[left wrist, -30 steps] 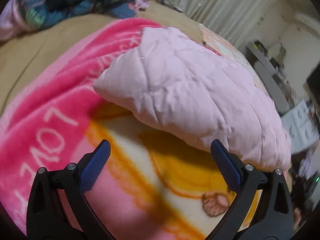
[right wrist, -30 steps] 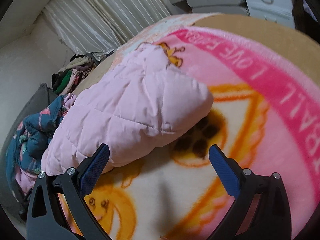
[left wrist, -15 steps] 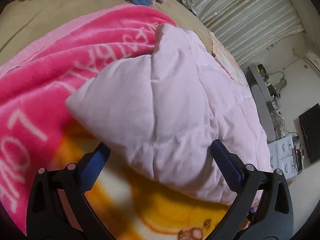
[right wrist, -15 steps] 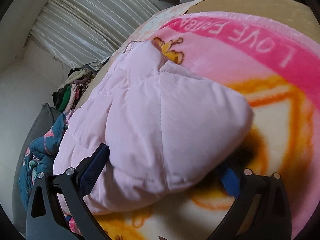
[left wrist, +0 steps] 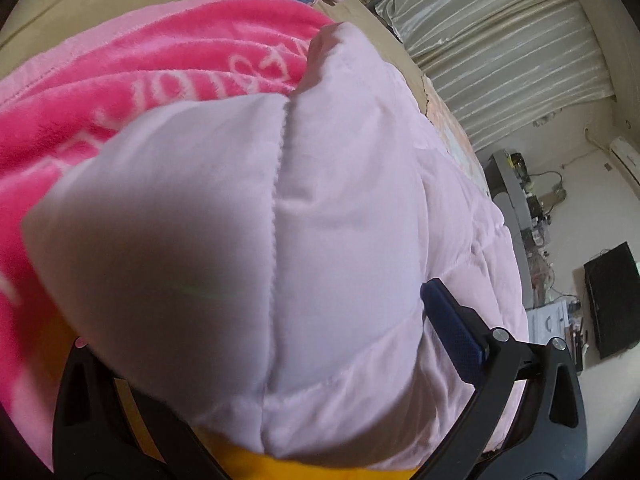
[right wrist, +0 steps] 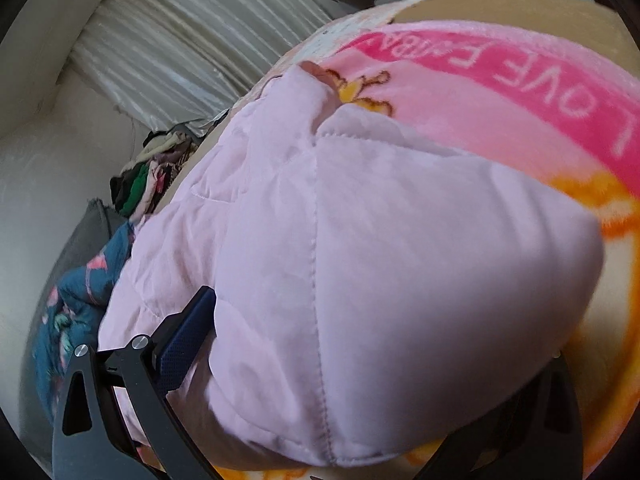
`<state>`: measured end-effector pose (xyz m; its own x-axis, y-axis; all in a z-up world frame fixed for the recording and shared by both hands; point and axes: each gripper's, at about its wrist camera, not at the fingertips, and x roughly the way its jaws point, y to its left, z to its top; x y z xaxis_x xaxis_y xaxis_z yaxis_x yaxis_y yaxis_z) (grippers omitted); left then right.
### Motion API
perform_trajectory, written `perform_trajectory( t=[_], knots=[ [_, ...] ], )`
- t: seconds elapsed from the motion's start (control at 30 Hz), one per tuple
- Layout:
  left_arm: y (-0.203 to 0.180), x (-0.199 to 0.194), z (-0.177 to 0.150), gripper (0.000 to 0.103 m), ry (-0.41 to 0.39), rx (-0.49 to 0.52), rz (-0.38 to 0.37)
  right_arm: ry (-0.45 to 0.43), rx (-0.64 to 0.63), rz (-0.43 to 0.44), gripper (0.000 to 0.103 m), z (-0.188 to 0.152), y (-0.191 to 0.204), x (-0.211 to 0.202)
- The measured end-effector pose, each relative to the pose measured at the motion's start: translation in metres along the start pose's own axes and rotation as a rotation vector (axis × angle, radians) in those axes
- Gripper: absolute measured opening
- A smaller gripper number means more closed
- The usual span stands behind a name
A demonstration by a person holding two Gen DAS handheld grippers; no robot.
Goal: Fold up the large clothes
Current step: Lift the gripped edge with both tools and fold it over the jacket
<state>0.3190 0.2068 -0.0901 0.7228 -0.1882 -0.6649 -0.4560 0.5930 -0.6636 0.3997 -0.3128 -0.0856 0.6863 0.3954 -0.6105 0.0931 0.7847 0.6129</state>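
Now the pink quilted jacket (left wrist: 248, 240) fills both wide-spread grippers' gaps.

The pale pink jacket (left wrist: 248, 240) is soft, matt quilted cloth with stitched seams, lying on a fuzzy, plush fleece blanket (left wrist: 120, 72), while the left gripper (left wrist: 256, 344) shows matt black plastic arms, a finely textured blue pad and shiny metal screws, and ribbed, slightly glossy curtains (right wrist: 192, 52) hang far behind.

Left tool (left wrist: 276, 364) straddling a puffy corner of the pale pink quilted jacket (left wrist: 320, 220), fingers spread wide, jacket lying on a bright pink blanket (left wrist: 120, 76), striped curtain (left wrist: 500, 40) hanging behind
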Motion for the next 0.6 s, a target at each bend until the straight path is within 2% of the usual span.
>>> perform_trajectory(
  t=[0.1, 0.23, 0.33, 0.43, 0.5, 0.6],
  knots=[
    [-0.002, 0.002, -0.001, 0.095, -0.009, 0.018, 0.004, 0.004, -0.029, 0.012, 0.097, 0.002, 0.001, 0.003],
    [-0.005, -0.001, 0.000, 0.091, -0.024, 0.044, 0.012, 0.003, -0.069, 0.035, 0.082, 0.004, 0.003, 0.003],
    [-0.013, -0.003, 0.002, 0.080, -0.036, 0.085, 0.023, -0.008, -0.118, 0.039, 0.069, 0.004, 0.011, 0.000],
    [-0.023, -0.007, 0.002, 0.064, -0.050, 0.136, 0.041, -0.012, -0.172, 0.043, 0.059, 0.006, 0.019, -0.003],
    [-0.034, -0.011, 0.002, 0.052, -0.066, 0.182, 0.060, -0.009, -0.196, 0.046, 0.054, 0.007, 0.023, -0.004],
    [-0.046, -0.015, 0.000, 0.041, -0.077, 0.245, 0.089, -0.010, -0.249, 0.046, 0.047, 0.009, 0.032, -0.006]
  ],
)
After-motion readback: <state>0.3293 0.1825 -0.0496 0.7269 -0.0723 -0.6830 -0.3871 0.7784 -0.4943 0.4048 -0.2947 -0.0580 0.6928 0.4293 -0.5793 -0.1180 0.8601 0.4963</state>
